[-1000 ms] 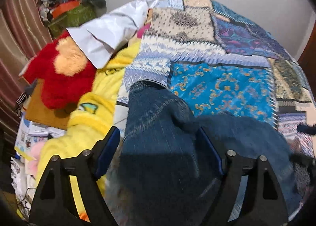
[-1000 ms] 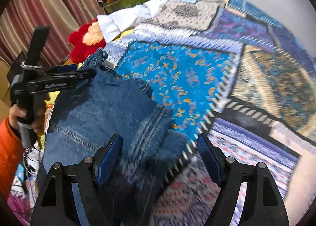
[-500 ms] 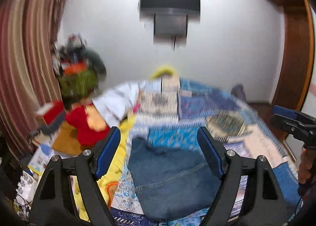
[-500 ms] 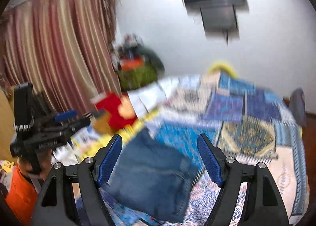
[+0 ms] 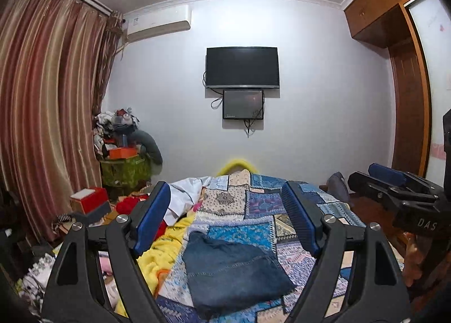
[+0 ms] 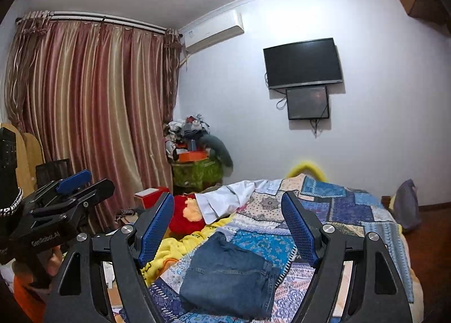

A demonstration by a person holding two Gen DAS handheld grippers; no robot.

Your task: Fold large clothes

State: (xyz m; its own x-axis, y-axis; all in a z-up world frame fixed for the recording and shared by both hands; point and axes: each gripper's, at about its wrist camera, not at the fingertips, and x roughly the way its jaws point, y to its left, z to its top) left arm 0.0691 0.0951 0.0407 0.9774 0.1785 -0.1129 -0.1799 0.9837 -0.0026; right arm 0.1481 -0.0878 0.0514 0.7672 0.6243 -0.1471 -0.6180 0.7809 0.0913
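Note:
Folded blue jeans [image 5: 234, 275] lie flat on the patchwork bedspread [image 5: 262, 204] near the bed's front edge. They also show in the right wrist view [image 6: 228, 275]. My left gripper [image 5: 228, 224] is open and empty, raised well above and behind the jeans. My right gripper [image 6: 228, 227] is open and empty too, held up level with it. The right gripper also shows at the right edge of the left wrist view [image 5: 394, 185]. The left gripper shows at the left of the right wrist view [image 6: 70, 190].
A yellow blanket [image 5: 166, 247], a red plush toy [image 6: 186, 218] and a white shirt [image 6: 225, 199] lie on the bed's left side. A cluttered green stand [image 5: 124, 170] is by the striped curtain [image 5: 42, 125]. A TV [image 5: 242, 68] hangs on the wall; a wooden wardrobe [image 5: 408, 114] stands right.
Both grippers have lifted away from the jeans and pulled back, tilting up to face the wall. The jeans stay folded on the bed.

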